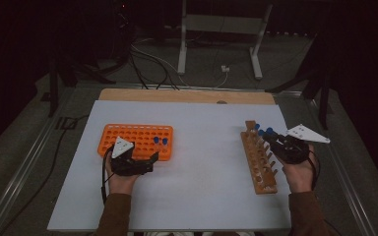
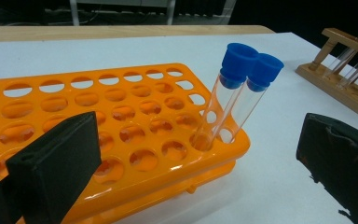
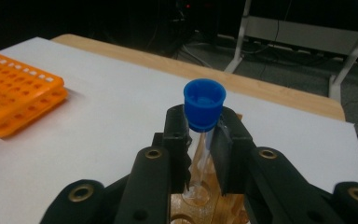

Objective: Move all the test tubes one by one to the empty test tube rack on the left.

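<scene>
An orange tube rack lies at the left of the white table, with two clear blue-capped tubes leaning in its near right corner. My left gripper hovers at that corner, open; in the left gripper view its pads flank the rack, and the two tubes stand ahead, untouched. At the right lies a wooden rack with a few blue-capped tubes at its far end. There my right gripper is shut on a clear tube just below its blue cap, the tube's foot in a rack hole.
The white board rests on a wooden tabletop. Cables and metal stand legs lie on the floor beyond the table. Between the two racks the board is bare.
</scene>
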Demonstrator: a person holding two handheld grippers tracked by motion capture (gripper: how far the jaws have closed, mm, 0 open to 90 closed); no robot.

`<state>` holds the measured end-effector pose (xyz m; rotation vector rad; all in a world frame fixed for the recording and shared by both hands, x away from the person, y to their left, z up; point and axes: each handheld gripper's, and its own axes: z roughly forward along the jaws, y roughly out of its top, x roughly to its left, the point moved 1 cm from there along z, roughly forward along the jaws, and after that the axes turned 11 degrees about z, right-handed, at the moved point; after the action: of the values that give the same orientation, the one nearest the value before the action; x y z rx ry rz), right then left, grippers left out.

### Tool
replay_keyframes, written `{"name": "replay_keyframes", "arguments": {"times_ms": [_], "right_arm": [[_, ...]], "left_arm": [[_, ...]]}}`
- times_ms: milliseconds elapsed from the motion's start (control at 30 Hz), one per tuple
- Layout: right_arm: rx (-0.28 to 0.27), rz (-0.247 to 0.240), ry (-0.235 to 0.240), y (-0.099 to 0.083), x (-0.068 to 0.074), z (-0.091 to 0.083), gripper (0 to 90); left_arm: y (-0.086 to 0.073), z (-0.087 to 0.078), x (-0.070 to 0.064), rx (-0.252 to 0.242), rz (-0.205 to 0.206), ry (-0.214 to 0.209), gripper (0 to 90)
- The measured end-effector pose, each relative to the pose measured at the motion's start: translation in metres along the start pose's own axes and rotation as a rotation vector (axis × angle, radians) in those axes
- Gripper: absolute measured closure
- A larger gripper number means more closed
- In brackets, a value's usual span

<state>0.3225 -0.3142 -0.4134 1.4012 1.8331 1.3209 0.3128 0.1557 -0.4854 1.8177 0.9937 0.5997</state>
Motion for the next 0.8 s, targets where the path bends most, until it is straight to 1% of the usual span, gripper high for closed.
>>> {"name": "replay_keyframes", "arguments": {"times_ms": [200, 300, 467, 533, 600, 800], "right_arm": [[-0.036, -0.001, 0.010, 0.006, 0.004, -0.008, 77.3], [-0.046, -0.003, 0.018, 0.009, 0.007, -0.010, 77.3], [-0.049, -0.004, 0.047, 0.010, 0.013, -0.010, 77.3], [-0.044, -0.007, 0.056, 0.009, 0.015, -0.008, 77.3], [-0.036, -0.008, 0.066, 0.009, 0.017, -0.006, 77.3], [-0.012, -0.006, 0.093, 0.006, 0.023, -0.001, 77.3]], "left_arm": [[0.004, -0.003, -0.002, -0.013, 0.019, 0.015, 0.8], [0.008, -0.007, -0.004, -0.031, 0.026, 0.022, 0.8], [0.016, -0.014, -0.008, -0.065, 0.038, 0.034, 0.9], [0.021, -0.016, -0.011, -0.080, 0.044, 0.028, 1.1], [0.025, -0.018, -0.015, -0.100, 0.042, 0.020, 1.3], [0.042, -0.018, -0.032, -0.115, 0.104, 0.007, 1.5]]}}
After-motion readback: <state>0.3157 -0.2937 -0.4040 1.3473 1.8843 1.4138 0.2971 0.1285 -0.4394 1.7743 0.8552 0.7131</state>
